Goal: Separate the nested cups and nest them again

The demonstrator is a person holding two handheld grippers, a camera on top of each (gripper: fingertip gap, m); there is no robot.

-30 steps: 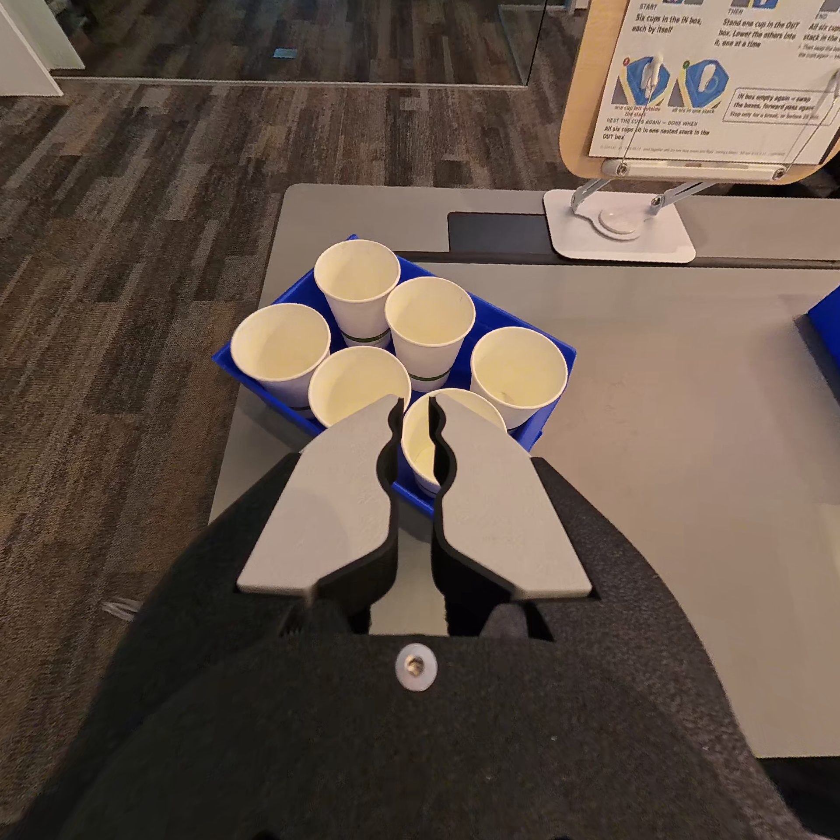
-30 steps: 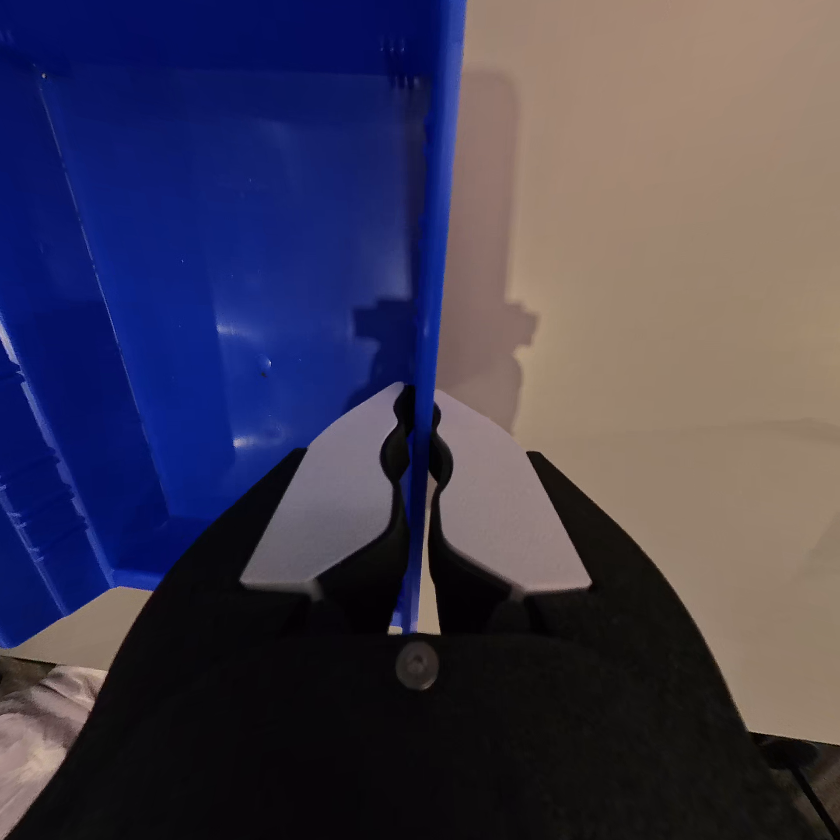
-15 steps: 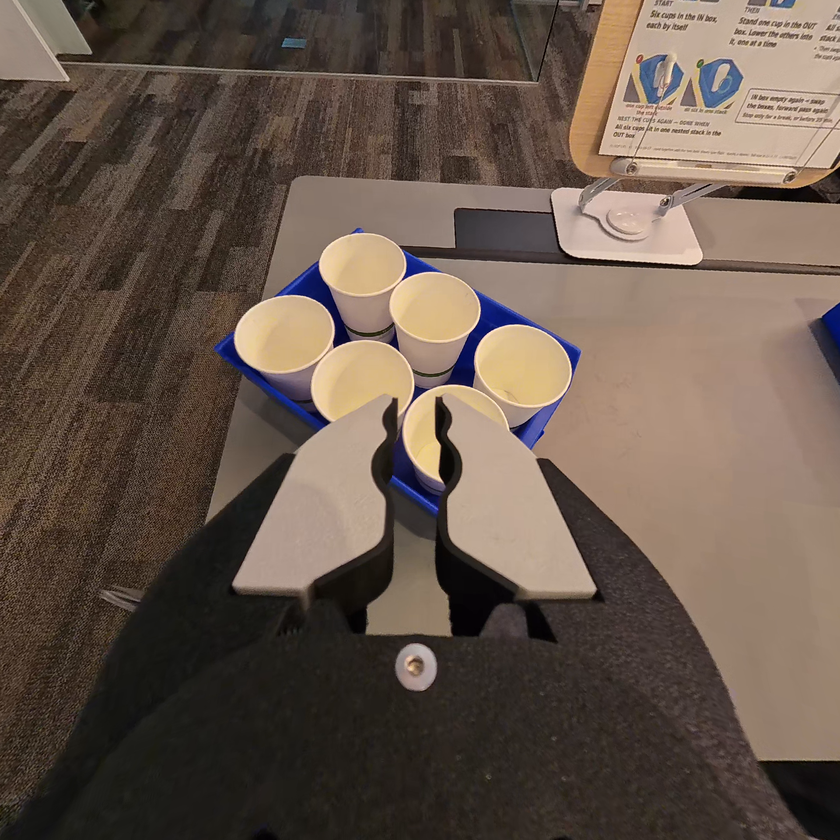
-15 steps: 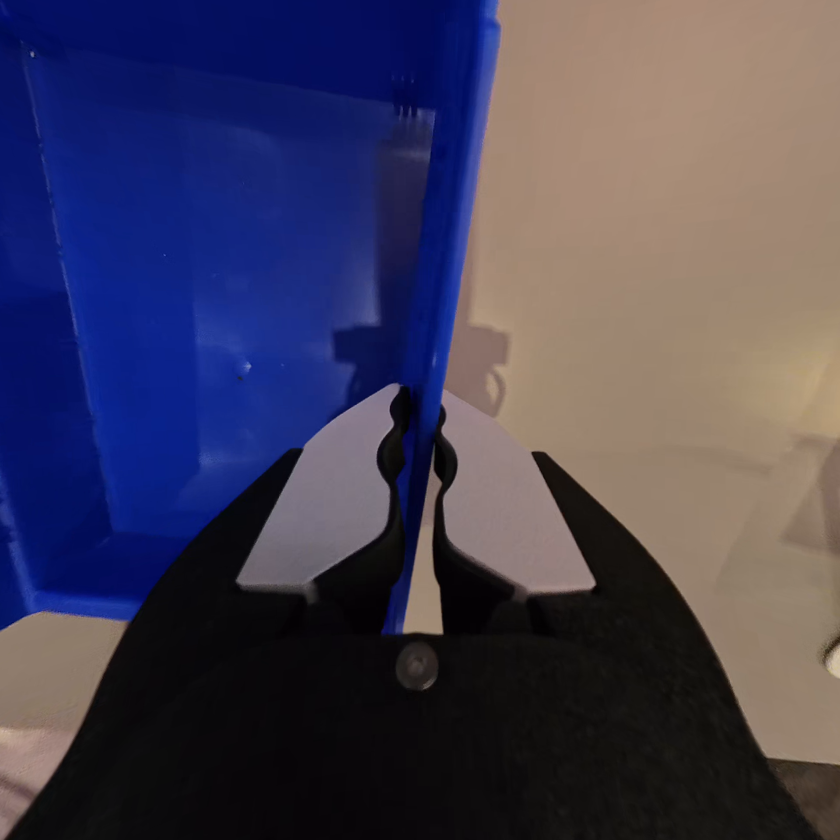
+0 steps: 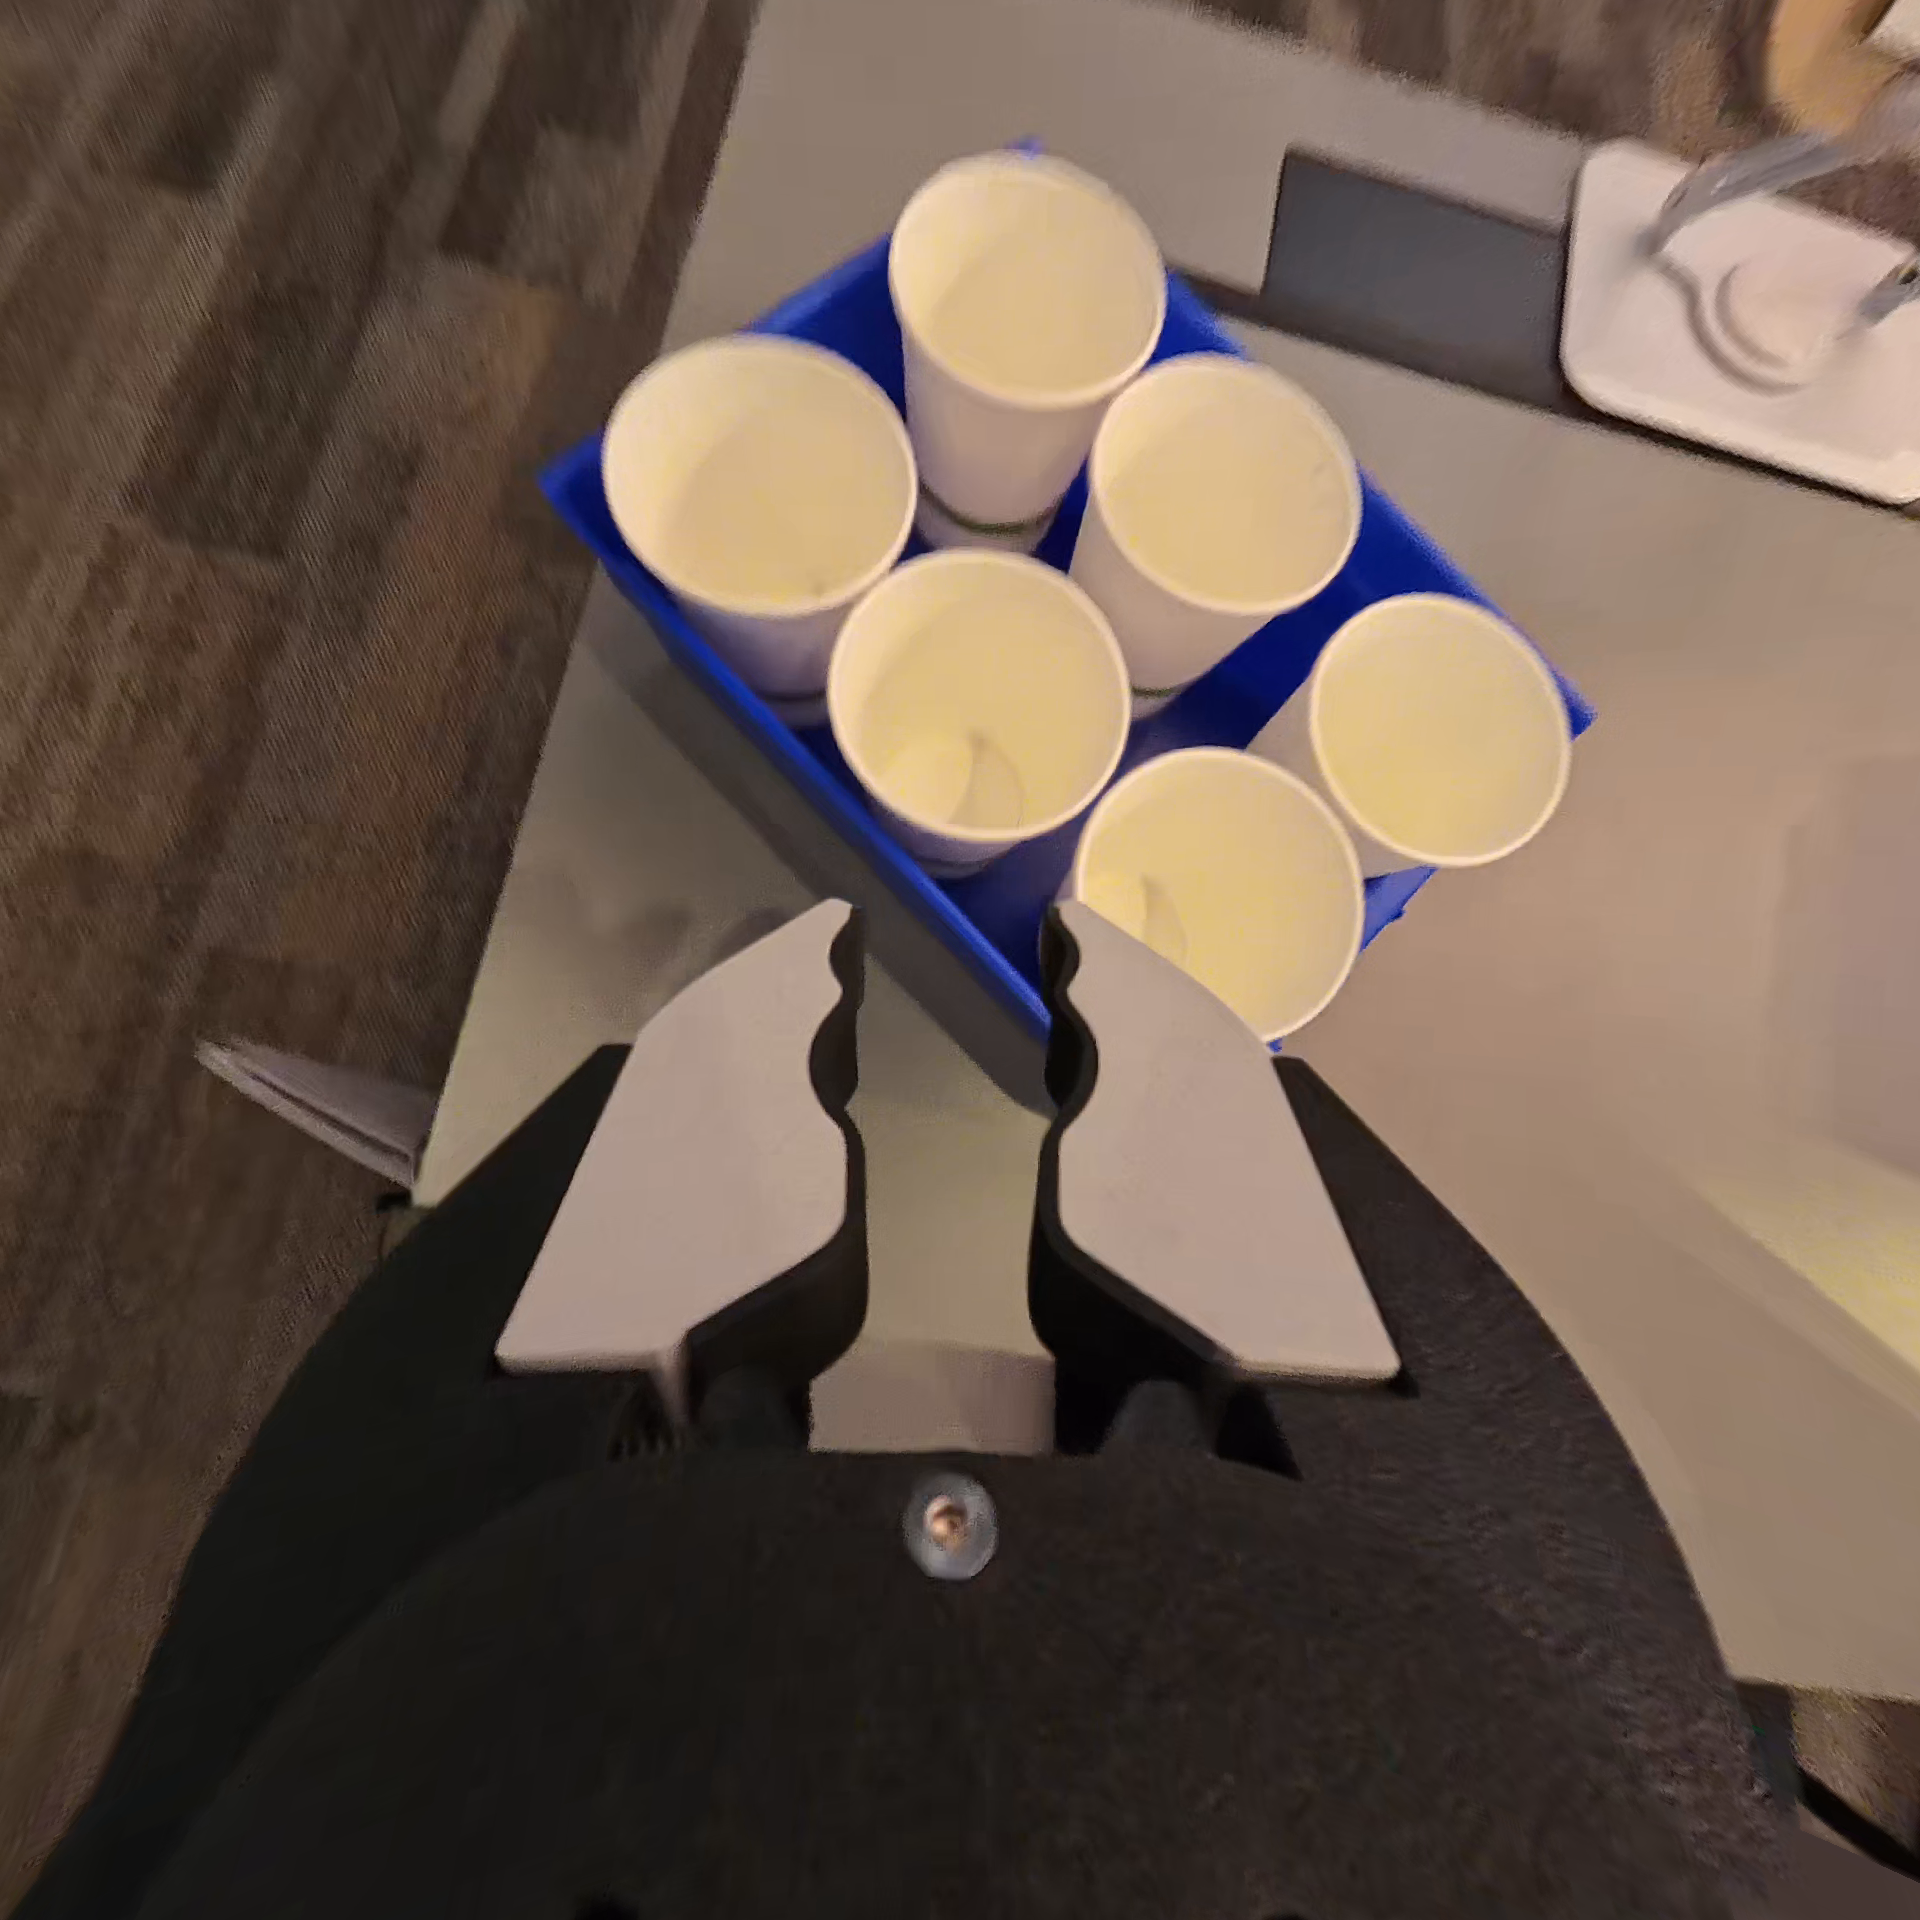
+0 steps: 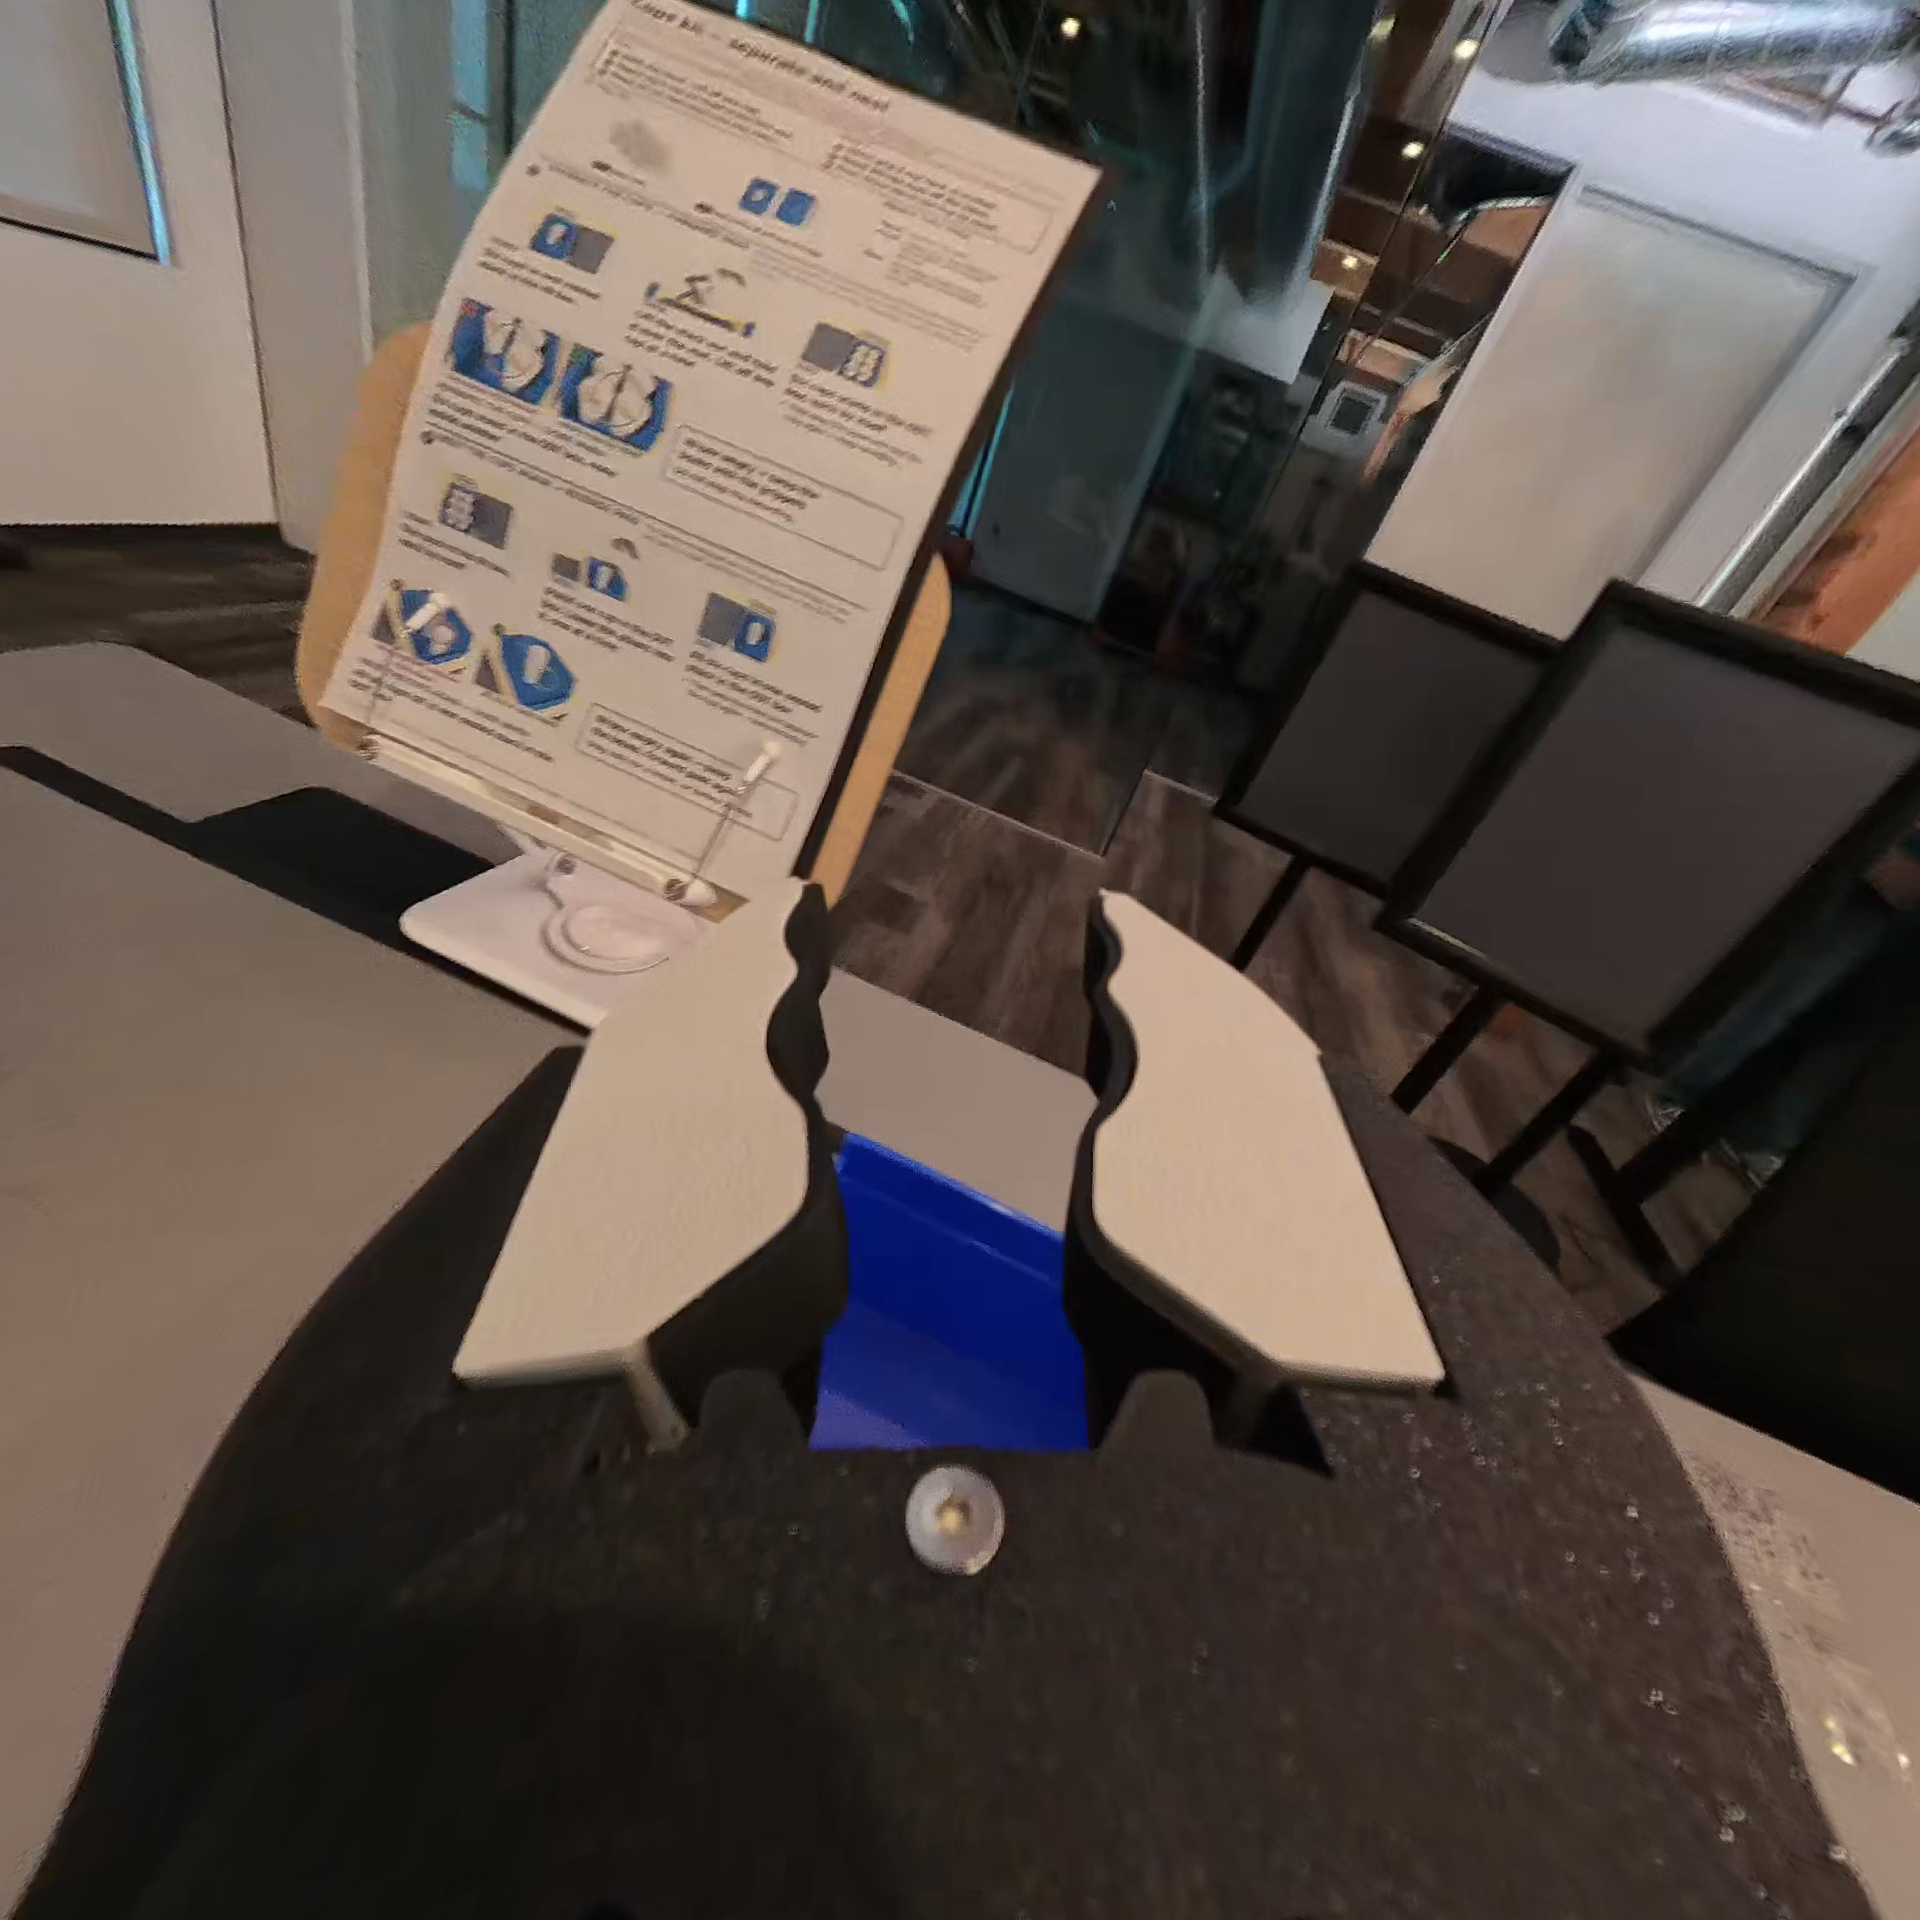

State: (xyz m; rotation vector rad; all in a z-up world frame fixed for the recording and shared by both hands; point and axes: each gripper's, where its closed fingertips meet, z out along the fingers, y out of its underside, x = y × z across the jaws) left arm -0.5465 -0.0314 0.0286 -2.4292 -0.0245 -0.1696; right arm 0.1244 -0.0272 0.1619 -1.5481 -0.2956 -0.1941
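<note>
In the left wrist view, several white paper cups (image 5: 977, 707) stand upright and separate in a blue box (image 5: 956, 935) near the table's left edge. My left gripper (image 5: 948, 920) is open and empty, just short of the box's near wall, beside the nearest cup (image 5: 1221, 883). In the right wrist view my right gripper (image 6: 951, 914) is open and empty, raised and looking across the room. A second blue box (image 6: 935, 1309) lies below it, seen between the jaws.
A grey table (image 5: 1558, 1091) holds both boxes. An instruction sheet on a wooden board (image 6: 675, 447) stands on a white base (image 6: 582, 935) at the table's back. Black panel stands (image 6: 1621, 831) are on the floor at the right. Carpet floor (image 5: 208, 520) lies left of the table.
My right gripper let go of the blue box's wall, opened and tilted up. My left gripper opened wider and swung; the cups now sit higher in its view.
</note>
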